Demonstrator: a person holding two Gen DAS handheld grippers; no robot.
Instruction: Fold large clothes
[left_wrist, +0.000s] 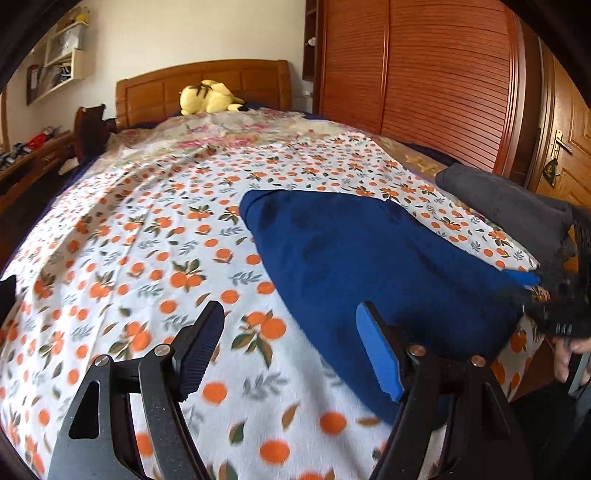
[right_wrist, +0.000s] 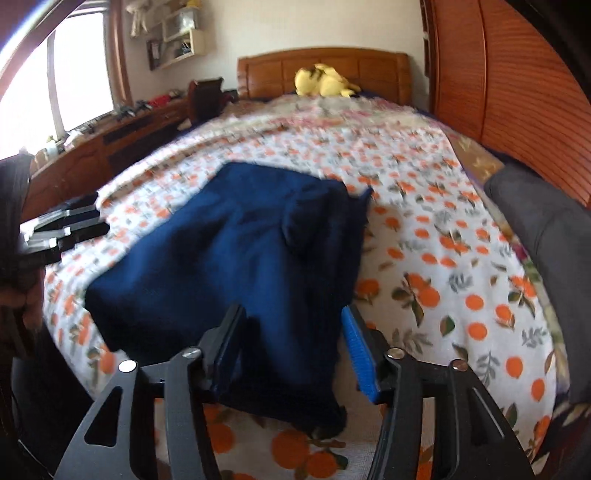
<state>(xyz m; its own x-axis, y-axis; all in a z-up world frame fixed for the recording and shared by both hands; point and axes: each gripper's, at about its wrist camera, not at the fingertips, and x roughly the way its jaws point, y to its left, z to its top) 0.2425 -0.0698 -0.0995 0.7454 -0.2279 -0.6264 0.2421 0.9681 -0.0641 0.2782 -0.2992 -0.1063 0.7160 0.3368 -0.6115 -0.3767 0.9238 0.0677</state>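
A dark blue garment (left_wrist: 373, 266) lies folded into a rough rectangle on the orange-print bedsheet (left_wrist: 147, 251). My left gripper (left_wrist: 291, 350) is open and empty, hovering over the sheet at the garment's near left edge. In the right wrist view the same blue garment (right_wrist: 236, 266) lies in front of my right gripper (right_wrist: 291, 354). The right jaws stand wide open, with the garment's near edge lying between them, not clamped. The right gripper also shows at the right edge of the left wrist view (left_wrist: 561, 295).
A folded dark grey garment (left_wrist: 509, 206) lies at the bed's right edge, also visible in the right wrist view (right_wrist: 543, 229). A yellow plush toy (left_wrist: 208, 98) sits by the wooden headboard. A wooden wardrobe (left_wrist: 424, 74) stands right of the bed; a desk (right_wrist: 92, 147) stands left.
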